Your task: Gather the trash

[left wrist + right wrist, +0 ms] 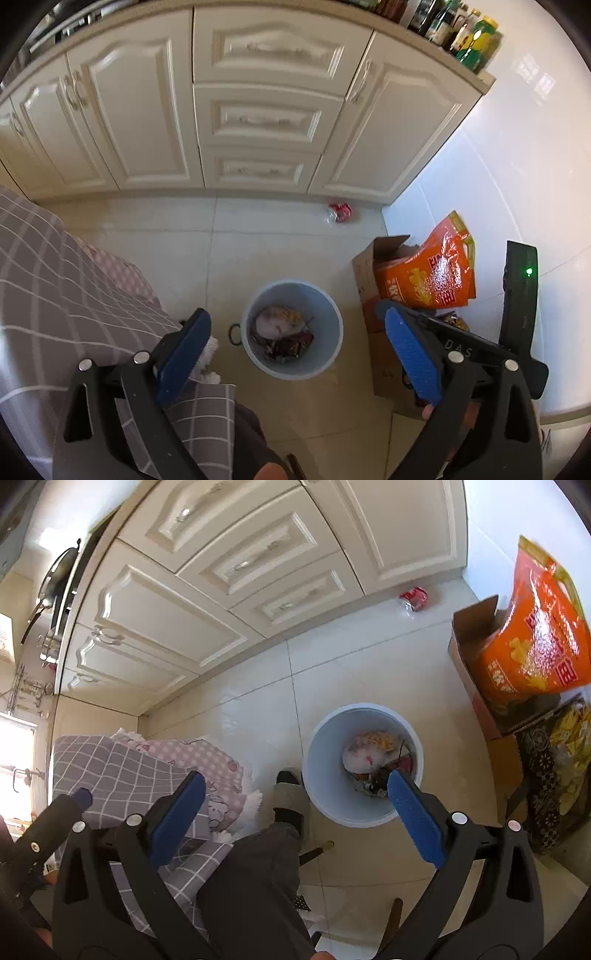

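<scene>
A light blue trash bin (pixel 293 332) stands on the tiled floor with wrappers and scraps inside; it also shows in the right wrist view (pixel 332 775). A crumpled red can or wrapper (pixel 340 212) lies on the floor at the cabinet base, also seen in the right wrist view (pixel 414 598). My left gripper (pixel 295 354) is open and empty, held high above the bin. My right gripper (pixel 295 812) is open and empty, above the bin's near left side. The right gripper's body (pixel 517 295) shows at the right of the left wrist view.
Cream cabinets (pixel 258 110) run along the back. A cardboard box (pixel 373 280) with an orange bag (pixel 432 273) stands by the right wall. A checked grey cloth (pixel 74 295) covers furniture on the left. My foot in a slipper (pixel 290 797) is beside the bin.
</scene>
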